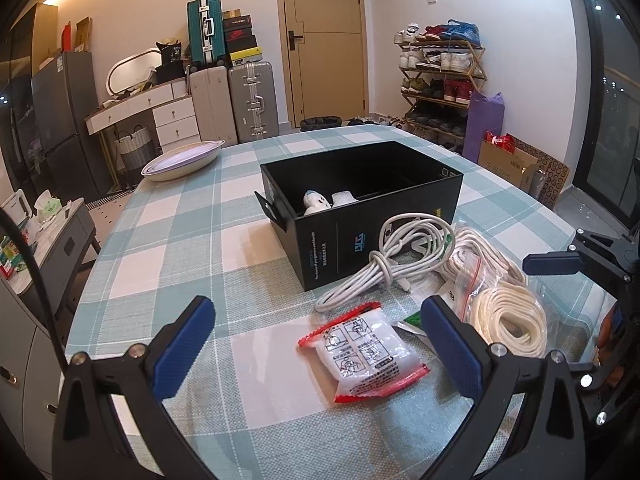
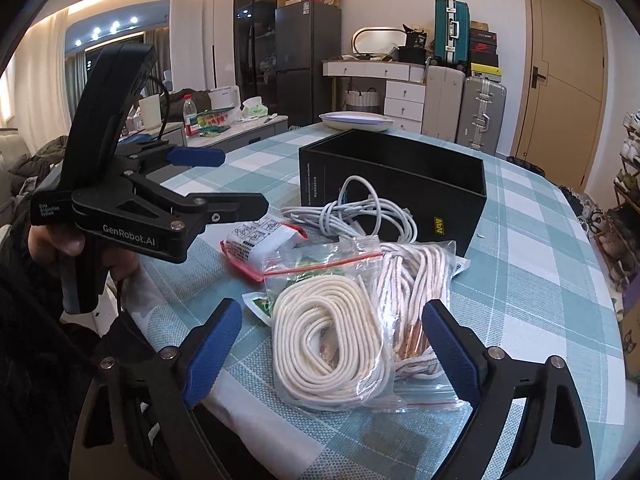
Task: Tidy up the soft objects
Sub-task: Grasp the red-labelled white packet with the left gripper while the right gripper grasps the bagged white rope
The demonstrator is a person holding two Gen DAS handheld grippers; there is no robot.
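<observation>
A black open box (image 1: 360, 200) stands mid-table with small white plush toys (image 1: 318, 200) inside. In front of it lie a knotted white cable (image 1: 384, 264), a white packet with red edges (image 1: 360, 356) and clear zip bags of coiled white rope (image 2: 320, 344). My left gripper (image 1: 320, 320) is open just above the packet, its pads clear of it. My right gripper (image 2: 332, 316) is open around the nearest rope bag, and the blue pads (image 2: 216, 340) stand apart from the plastic. The left gripper (image 2: 244, 180) also shows in the right wrist view, held by a hand.
The table wears a green and white checked cloth (image 1: 192, 248). Stacked oval dishes (image 1: 182, 160) sit at its far left edge. A second bag of copper-tipped cords (image 2: 416, 280) and a small green sachet (image 2: 260, 304) lie by the rope. Suitcases and a shoe rack line the wall.
</observation>
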